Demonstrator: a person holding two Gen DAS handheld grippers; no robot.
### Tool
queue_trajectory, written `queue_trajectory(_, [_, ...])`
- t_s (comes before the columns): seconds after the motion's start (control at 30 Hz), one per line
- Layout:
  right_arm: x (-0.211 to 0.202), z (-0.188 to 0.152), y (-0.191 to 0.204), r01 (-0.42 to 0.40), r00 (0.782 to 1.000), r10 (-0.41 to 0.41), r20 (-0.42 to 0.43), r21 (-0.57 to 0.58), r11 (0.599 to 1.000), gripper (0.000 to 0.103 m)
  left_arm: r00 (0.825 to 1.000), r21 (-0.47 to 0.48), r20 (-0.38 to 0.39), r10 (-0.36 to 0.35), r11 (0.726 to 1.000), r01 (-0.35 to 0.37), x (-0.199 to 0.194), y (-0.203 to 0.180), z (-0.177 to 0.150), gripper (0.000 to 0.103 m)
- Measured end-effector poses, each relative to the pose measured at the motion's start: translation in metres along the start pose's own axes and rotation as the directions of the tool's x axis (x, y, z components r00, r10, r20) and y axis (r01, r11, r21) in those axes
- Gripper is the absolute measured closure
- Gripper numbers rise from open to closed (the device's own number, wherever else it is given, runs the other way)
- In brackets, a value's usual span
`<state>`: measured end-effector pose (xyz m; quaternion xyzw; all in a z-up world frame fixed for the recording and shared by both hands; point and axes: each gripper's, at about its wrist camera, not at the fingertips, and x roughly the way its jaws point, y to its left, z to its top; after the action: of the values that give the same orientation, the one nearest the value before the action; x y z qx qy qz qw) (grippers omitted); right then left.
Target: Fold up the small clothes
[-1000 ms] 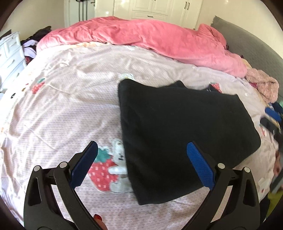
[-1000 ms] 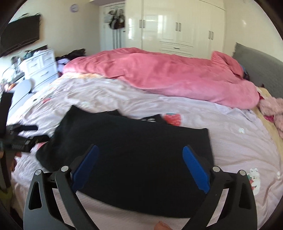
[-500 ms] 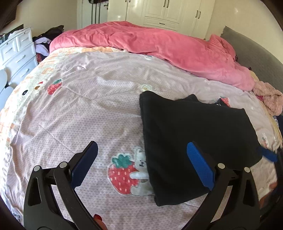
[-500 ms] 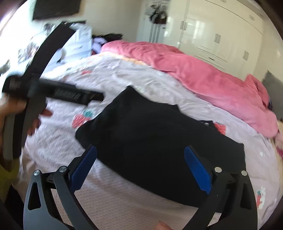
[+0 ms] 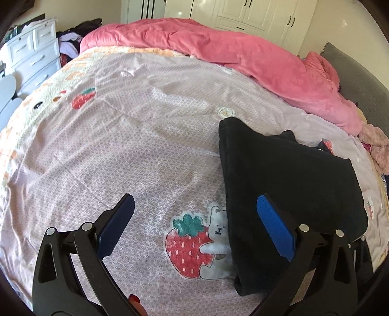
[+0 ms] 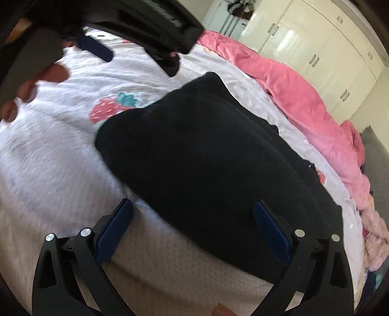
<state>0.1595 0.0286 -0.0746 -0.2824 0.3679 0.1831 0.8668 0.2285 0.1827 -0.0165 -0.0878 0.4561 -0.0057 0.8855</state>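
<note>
We're over a bed (image 5: 136, 136) with a strawberry-print sheet, pink duvet (image 5: 243, 56) bunched at the far side. The black garment (image 5: 287, 184) lies flat, already doubled, on the sheet. Left tool (image 5: 194, 226) and right tool (image 6: 193, 226) both hang spread, gripping nothing. Our worry: a shallow pinch catches one layer only, and the fold slides apart.

one black garment (image 5: 287, 179), two hand-held grippers (image 5: 194, 226) (image 6: 192, 231)

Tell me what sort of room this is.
Most likely a home bedroom. A bed with a strawberry-print sheet and a pink duvet fills the view, white wardrobe doors stand behind it, and a drawer chest sits at the left.
</note>
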Motion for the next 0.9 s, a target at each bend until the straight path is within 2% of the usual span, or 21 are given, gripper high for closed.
queue_trajectory(0.17, [0.012,0.009,-0.012,0.040,0.999,-0.041,0.032,0.046,0.998,0.007,0.999,-0.044,-0.029,-0.045,0.998,0.044,0.012,0.005,0.000,0.008])
queue_trajectory(0.2, [0.013,0.009,-0.015,0.044,0.998,-0.046,0.043,0.049,0.998,0.025,0.998,-0.051,-0.033,-0.061,0.997,0.059,0.014,0.005,0.001,0.008])
queue_trajectory(0.23, [0.013,0.009,-0.020,0.028,0.998,-0.032,0.059,0.068,0.997,0.035,0.996,-0.061,-0.032,-0.085,0.995,0.083,0.015,0.006,0.003,0.008])
queue_trajectory(0.27, [0.011,0.009,-0.024,0.003,0.997,-0.010,0.076,0.088,0.996,0.041,0.995,-0.072,-0.025,-0.102,0.992,0.100,0.015,0.007,0.004,0.008])
queue_trajectory(0.3, [0.007,0.006,-0.032,-0.036,0.994,0.023,0.108,0.119,0.992,0.053,0.993,-0.087,-0.017,-0.116,0.990,0.114,0.015,0.007,0.006,0.008])
queue_trajectory(0.33, [0.003,0.005,-0.038,-0.062,0.991,0.044,0.127,0.139,0.988,0.058,0.990,-0.108,-0.010,-0.142,0.984,0.140,0.015,0.008,0.007,0.008])
queue_trajectory(0.4, [-0.004,0.001,-0.050,-0.116,0.982,0.085,0.166,0.191,0.975,0.072,0.976,-0.143,-0.010,-0.215,0.967,0.212,0.018,0.007,0.009,0.009])
queue_trajectory(0.47, [-0.010,-0.002,-0.062,-0.172,0.971,0.124,0.206,0.235,0.957,0.076,0.943,-0.191,-0.021,-0.331,0.927,0.321,0.024,0.004,0.009,0.009])
queue_trajectory(0.53, [-0.016,-0.006,-0.070,-0.212,0.960,0.152,0.234,0.256,0.943,0.078,0.889,-0.269,-0.041,-0.455,0.862,0.429,0.035,0.001,0.007,0.009])
queue_trajectory(0.67, [-0.024,-0.010,-0.078,-0.235,0.950,0.166,0.266,0.255,0.938,0.080,0.817,-0.358,-0.075,-0.573,0.779,0.514,0.055,-0.016,0.007,0.009])
queue_trajectory(0.77, [-0.030,-0.013,-0.084,-0.244,0.944,0.168,0.284,0.257,0.935,0.081,0.796,-0.393,-0.092,-0.598,0.756,0.523,0.067,-0.032,0.008,0.012])
queue_trajectory(0.83, [-0.035,-0.016,-0.089,-0.254,0.940,0.170,0.297,0.269,0.929,0.081,0.774,-0.417,-0.107,-0.624,0.735,0.535,0.070,-0.050,0.007,0.044])
queue_trajectory(0.87, [-0.039,-0.018,-0.094,-0.256,0.937,0.167,0.308,0.279,0.925,0.082,0.779,-0.406,-0.111,-0.617,0.744,0.532,0.069,-0.059,0.008,0.055])
queue_trajectory(0.9, [-0.040,-0.020,-0.098,-0.256,0.935,0.162,0.315,0.287,0.923,0.082,0.790,-0.383,-0.115,-0.602,0.761,0.523,0.064,-0.069,0.009,0.058])
